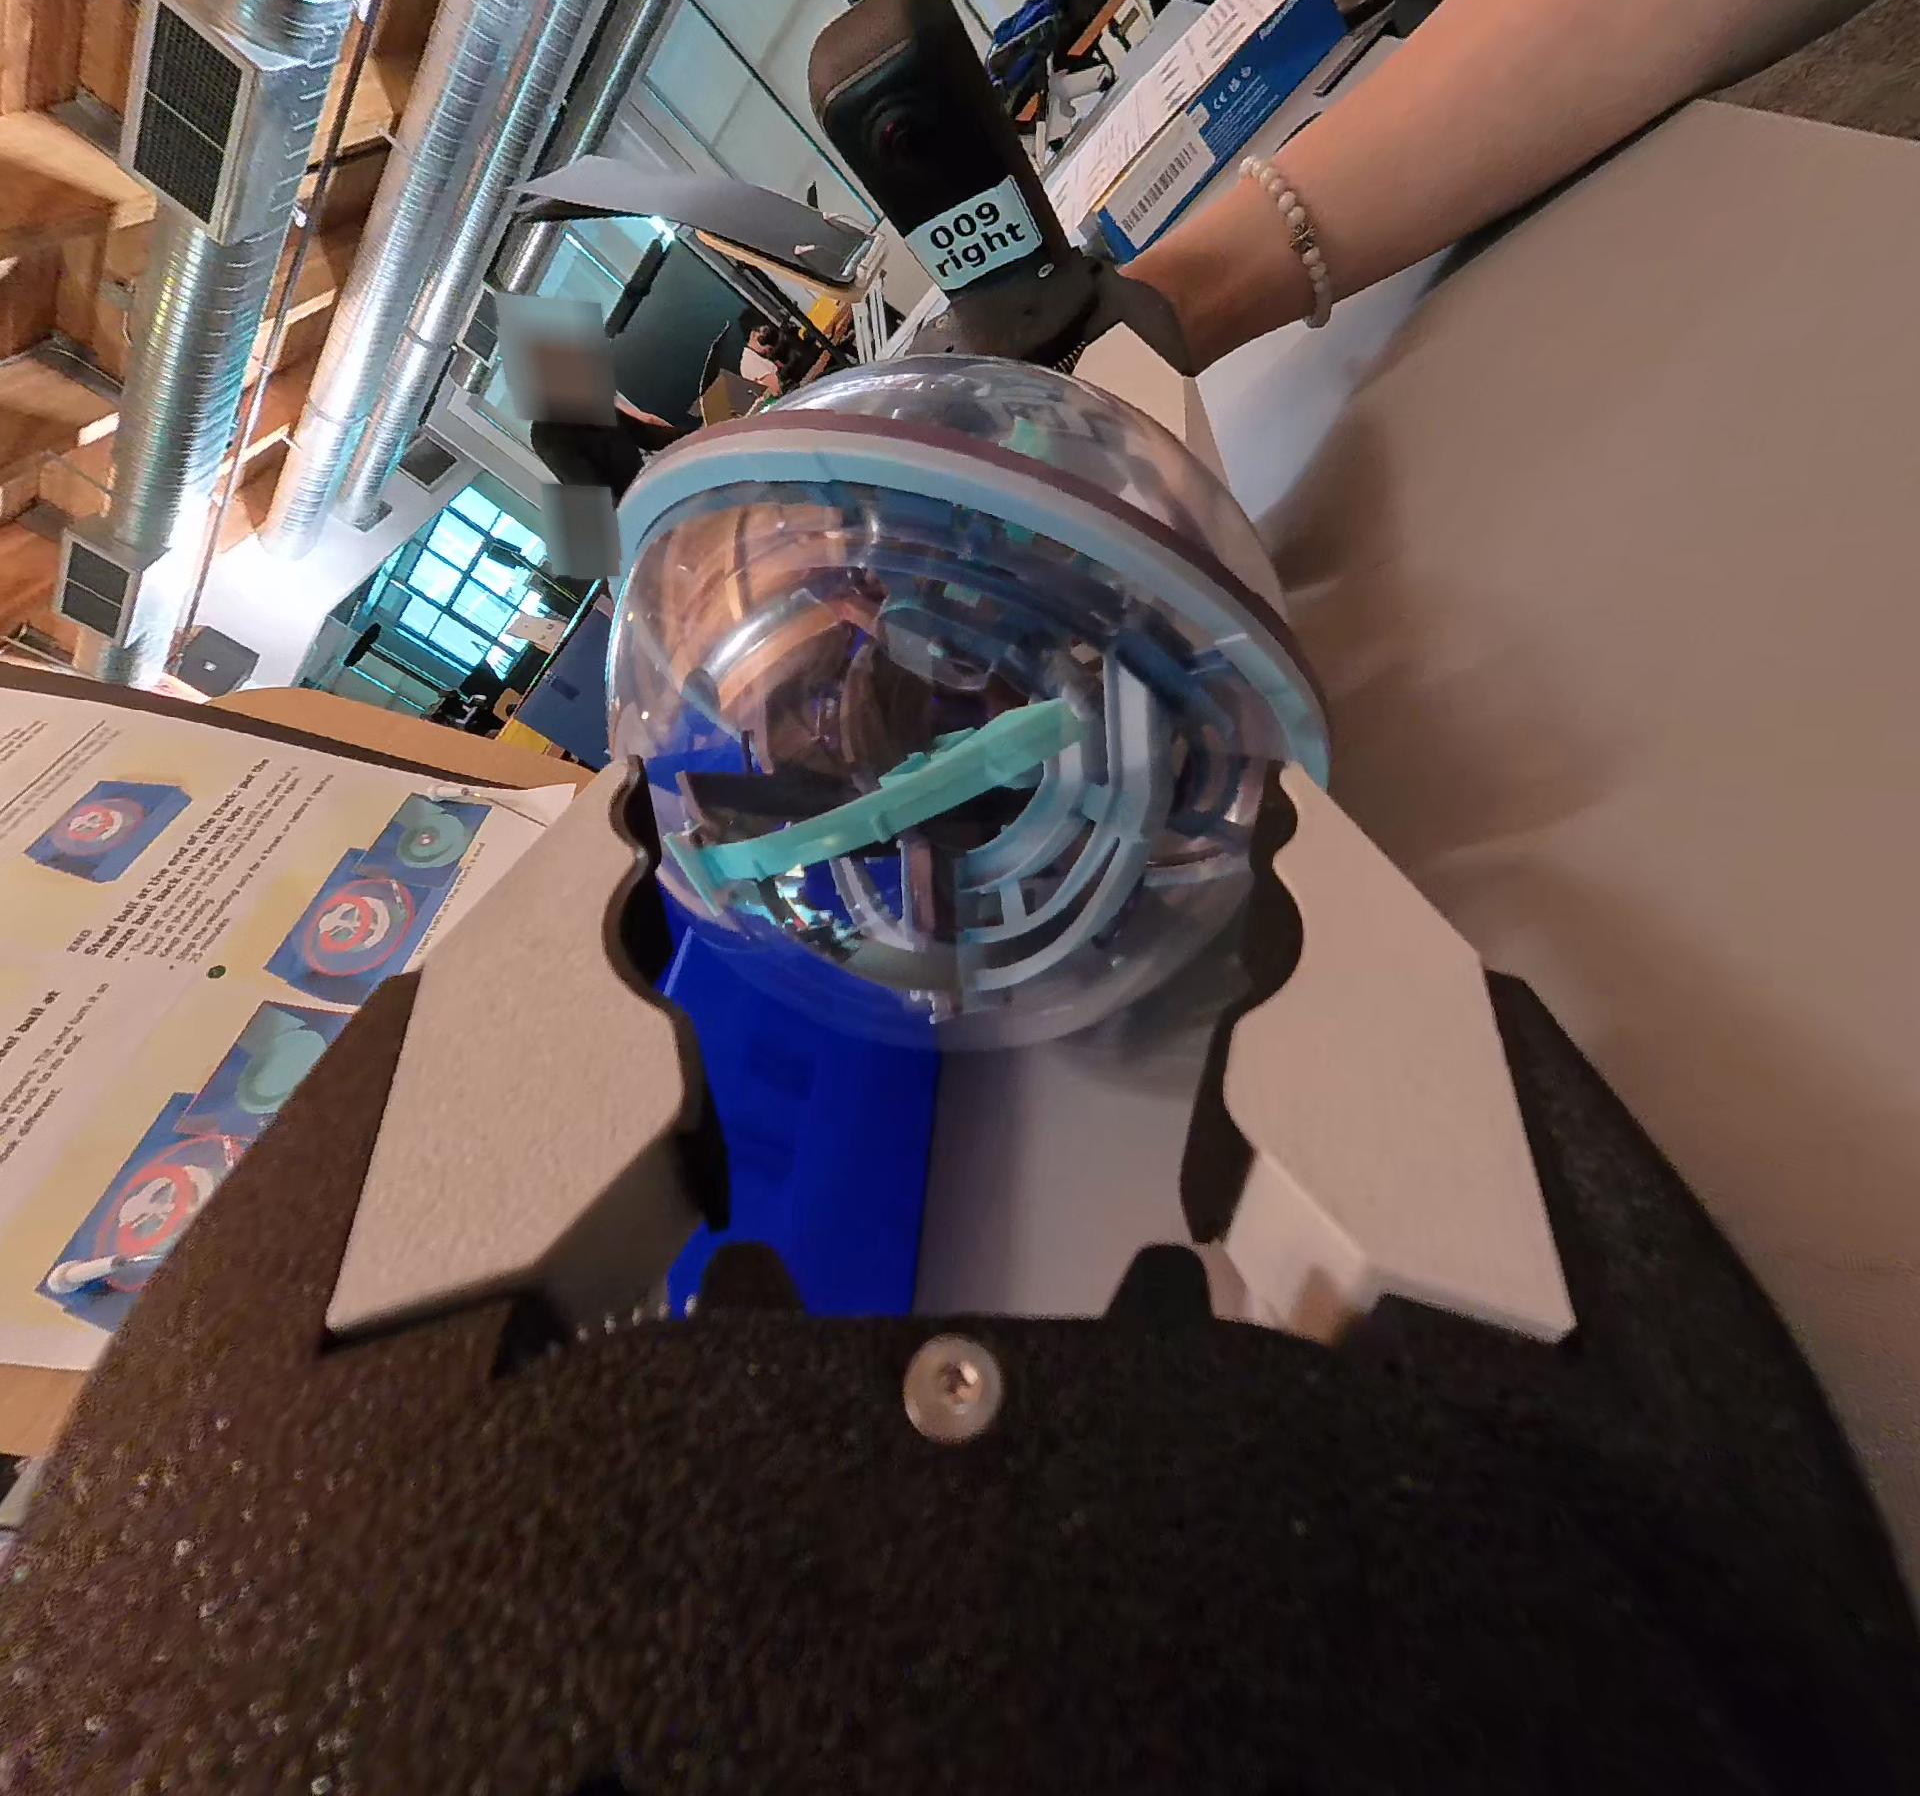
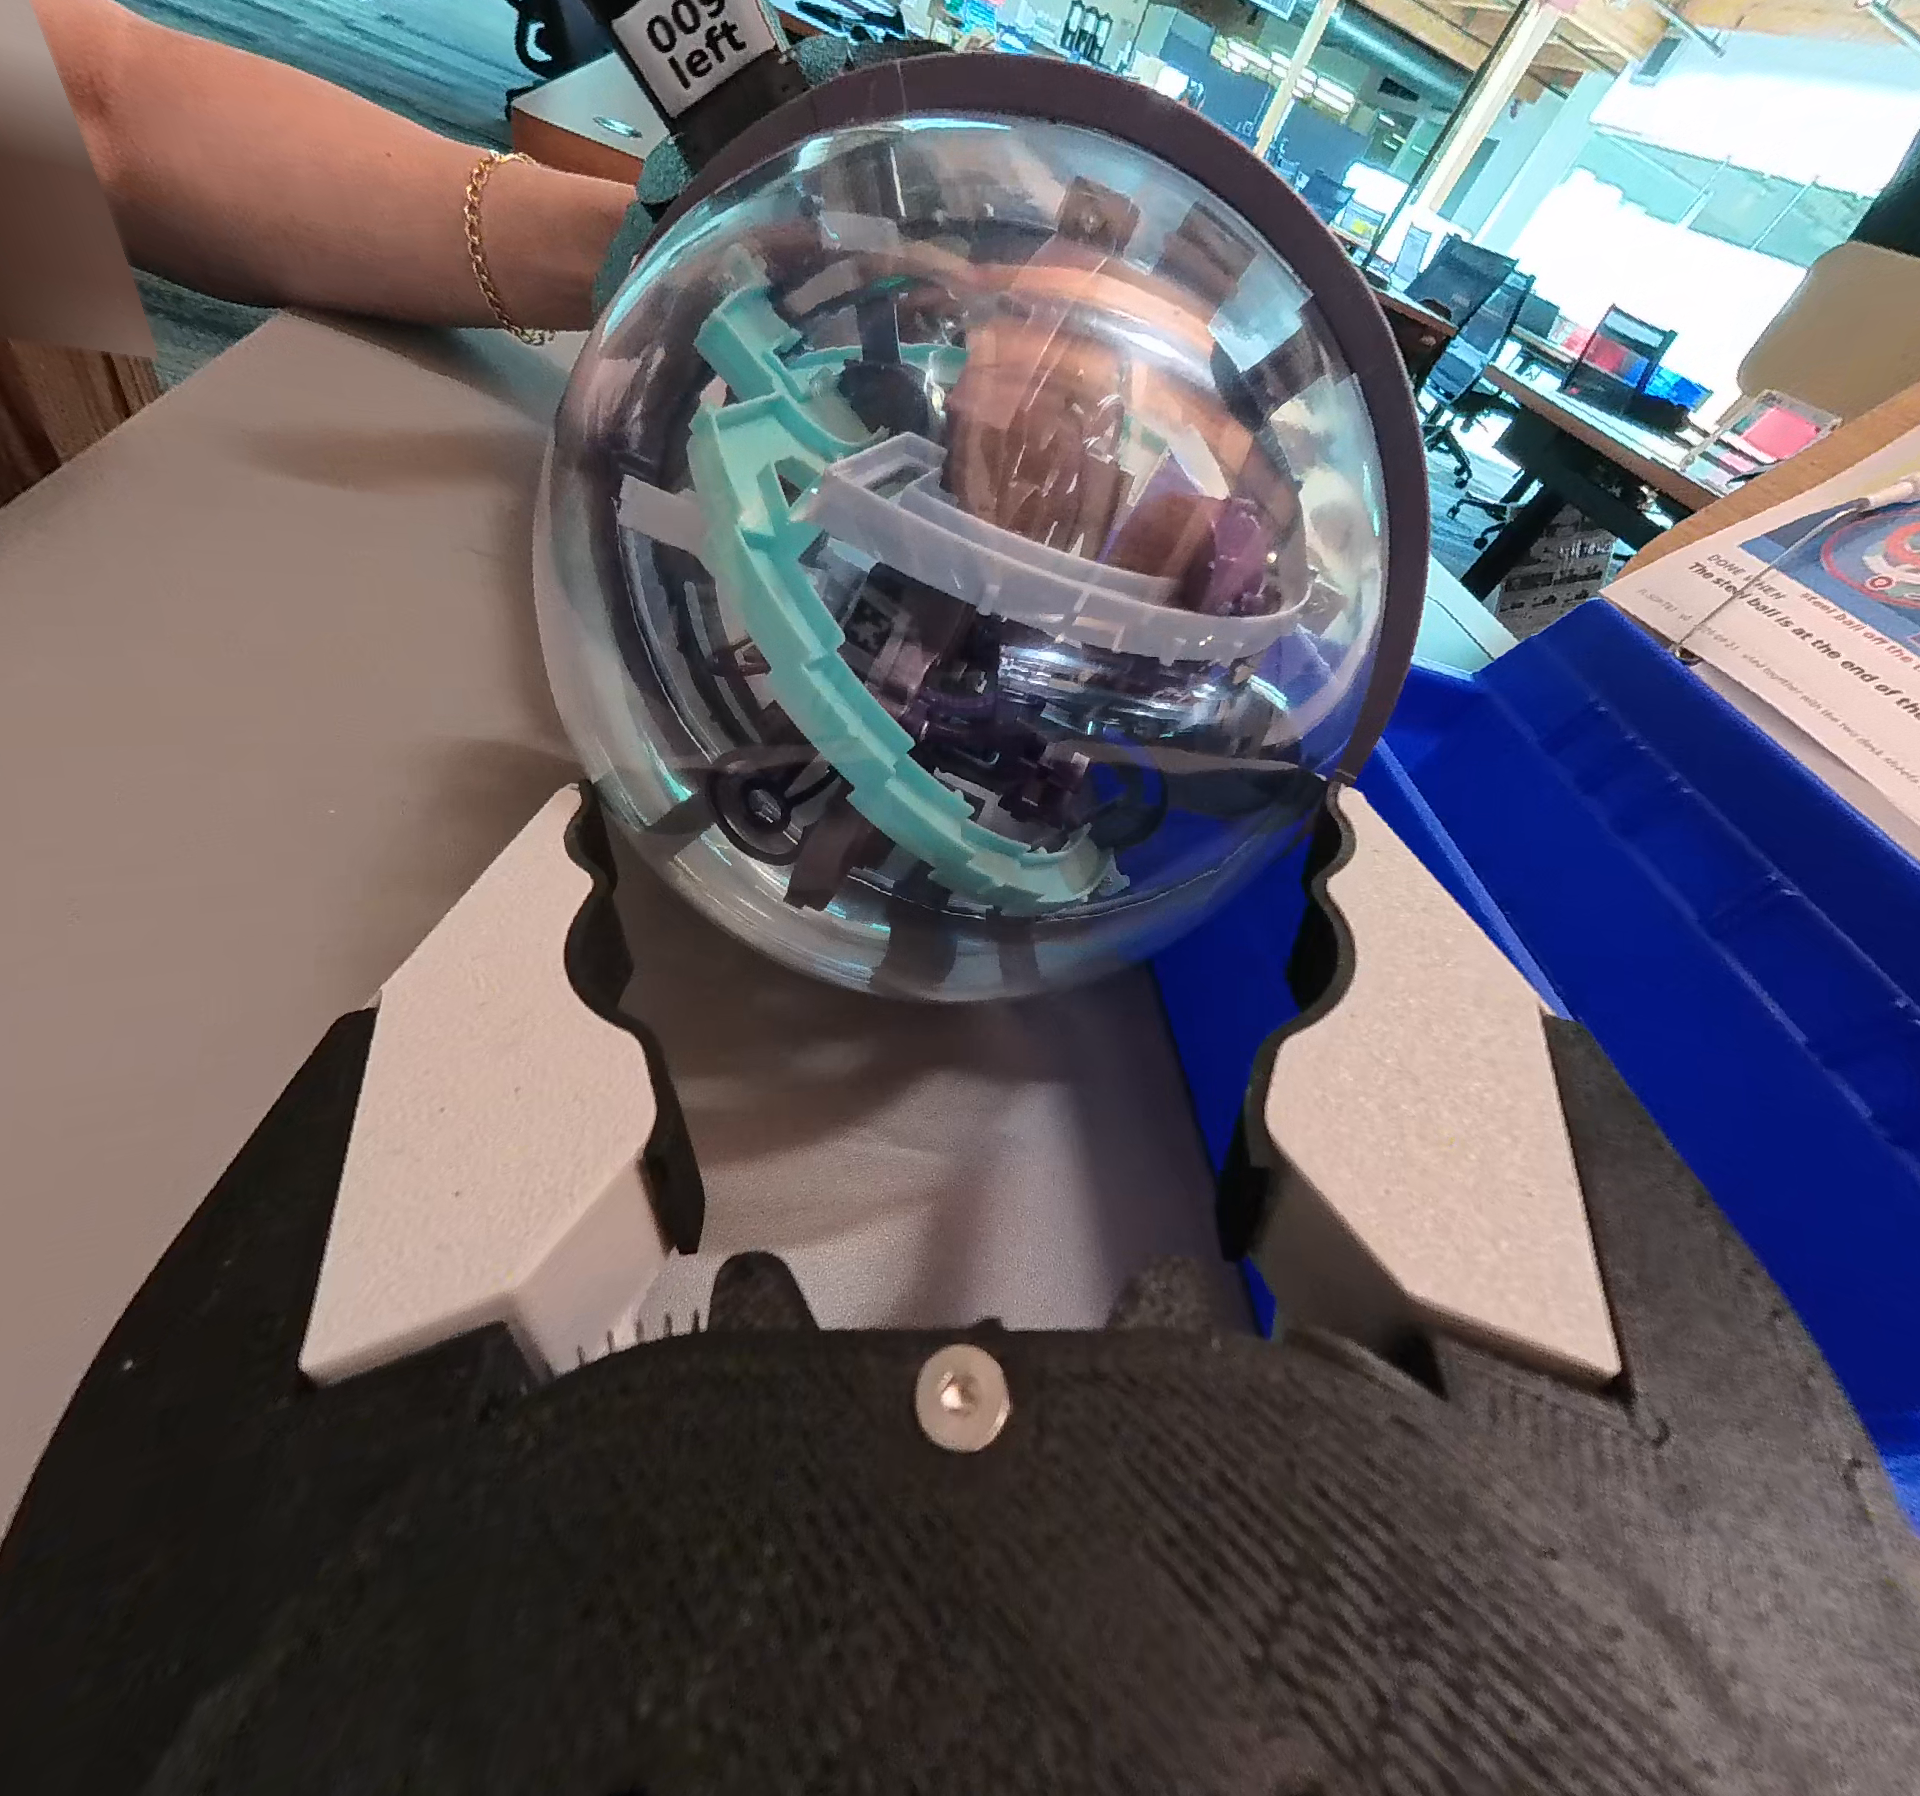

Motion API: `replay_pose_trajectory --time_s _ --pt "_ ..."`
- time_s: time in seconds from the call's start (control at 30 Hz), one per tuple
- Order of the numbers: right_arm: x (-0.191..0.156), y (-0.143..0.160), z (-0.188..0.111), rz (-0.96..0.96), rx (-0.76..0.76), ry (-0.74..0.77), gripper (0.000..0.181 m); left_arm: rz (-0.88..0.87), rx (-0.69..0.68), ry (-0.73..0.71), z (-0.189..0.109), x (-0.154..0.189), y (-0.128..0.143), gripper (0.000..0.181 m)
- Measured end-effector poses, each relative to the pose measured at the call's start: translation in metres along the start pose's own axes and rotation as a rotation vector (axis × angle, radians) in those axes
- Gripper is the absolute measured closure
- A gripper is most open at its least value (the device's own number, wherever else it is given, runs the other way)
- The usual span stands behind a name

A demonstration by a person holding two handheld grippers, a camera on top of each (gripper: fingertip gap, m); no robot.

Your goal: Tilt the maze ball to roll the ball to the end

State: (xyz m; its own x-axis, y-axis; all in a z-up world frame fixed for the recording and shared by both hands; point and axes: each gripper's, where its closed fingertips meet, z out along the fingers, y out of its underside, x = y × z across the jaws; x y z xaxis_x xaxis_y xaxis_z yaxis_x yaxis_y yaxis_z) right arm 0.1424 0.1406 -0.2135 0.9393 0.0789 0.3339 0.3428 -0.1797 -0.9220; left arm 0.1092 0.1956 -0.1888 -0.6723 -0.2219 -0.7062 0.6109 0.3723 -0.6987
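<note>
The grey table [image 2: 260, 603] fills the left of the right wrist view and the 3 o'clock side of the left wrist view. A blue bin [image 2: 1662, 915] lies at 3 o'clock in the right wrist view, just beside the maze ball, with a printed instruction sheet [image 2: 1787, 624] resting over its far edge at 2 o'clock; the same sheet [image 1: 208, 915] sits at 9 o'clock in the left wrist view. The maze ball [image 2: 966, 541], a clear sphere with a dark band round its middle and teal, grey and purple tracks inside, is held above the table between the two tools, at the centre of both views [image 1: 956, 738]. The right gripper [image 2: 956, 811] has its jaws spread wide and pressed against the sphere's lower sides, clamped on it. The left gripper [image 1: 956, 811] likewise grips the sphere from the opposite side, fingers apart and touching the shell. Each view shows the other tool beyond the ball at 12 o'clock, with a person's forearm behind it. The small steel ball inside cannot be made out.
</note>
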Motion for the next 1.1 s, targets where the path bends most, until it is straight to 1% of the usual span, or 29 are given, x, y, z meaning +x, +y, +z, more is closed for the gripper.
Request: replay_pose_trajectory --time_s 0.53,0.67,0.8,0.83,0.9,1.1 --pt "0.0 0.0 0.0 0.001 0.001 0.001 0.052 0.083 -0.044 -0.008 0.001 0.0 0.004 0.068" --pt "0.0 0.0 0.0 0.003 0.002 0.002 0.052 0.086 -0.041 -0.036 0.001 -0.004 0.003 0.063" --pt "0.0 0.0 0.0 0.003 0.005 0.005 0.052 0.066 -0.058 -0.067 0.0 -0.009 0.005 0.054" --pt "0.0 -0.001 0.0 0.003 0.006 0.005 0.052 0.049 -0.065 -0.06 -0.001 -0.008 0.006 0.055" --pt "0.0 -0.001 0.0 0.002 0.005 0.006 0.052 0.025 -0.072 -0.018 0.0 -0.001 0.008 0.067" --pt "0.0 -0.002 0.001 -0.006 0.002 0.016 0.051 0.009 -0.094 -0.012 -0.001 0.0 0.011 0.068"
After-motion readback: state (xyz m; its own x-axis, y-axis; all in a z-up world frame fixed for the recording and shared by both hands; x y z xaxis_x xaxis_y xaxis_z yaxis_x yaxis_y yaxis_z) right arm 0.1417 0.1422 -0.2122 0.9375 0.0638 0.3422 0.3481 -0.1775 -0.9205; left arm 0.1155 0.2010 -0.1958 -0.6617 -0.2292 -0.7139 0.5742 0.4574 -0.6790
